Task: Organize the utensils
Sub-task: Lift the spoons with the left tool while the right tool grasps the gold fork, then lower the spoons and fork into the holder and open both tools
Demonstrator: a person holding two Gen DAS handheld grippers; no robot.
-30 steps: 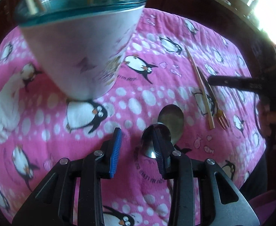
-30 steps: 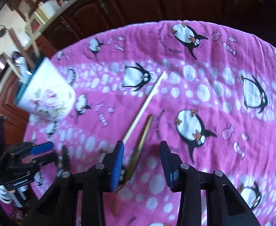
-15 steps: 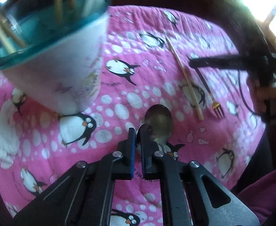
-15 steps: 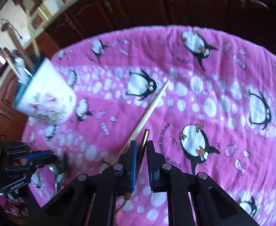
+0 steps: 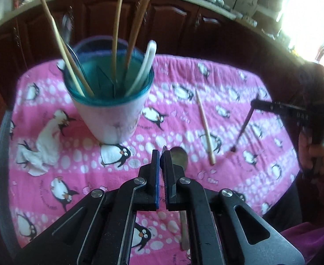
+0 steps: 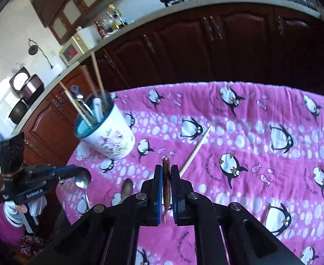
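A white floral cup (image 5: 113, 112) with a teal rim stands on the pink penguin cloth and holds chopsticks, a spoon and a white utensil; it also shows in the right wrist view (image 6: 109, 137). My left gripper (image 5: 161, 154) is shut on a metal spoon, held above the cloth; the spoon shows in the right wrist view (image 6: 82, 180). My right gripper (image 6: 166, 170) is shut on a gold fork (image 6: 166, 185), which hangs tines down in the left wrist view (image 5: 242, 130). A second spoon (image 5: 179, 156) and a single chopstick (image 5: 205, 128) lie on the cloth.
A white crumpled napkin (image 5: 45, 148) lies left of the cup. Dark wooden cabinets (image 6: 206, 48) and a counter stand behind the table. The cloth's front edge drops off near both hands.
Both grippers closed, the left on a spoon and the right on the fork, and both have lifted their utensils off the cloth.
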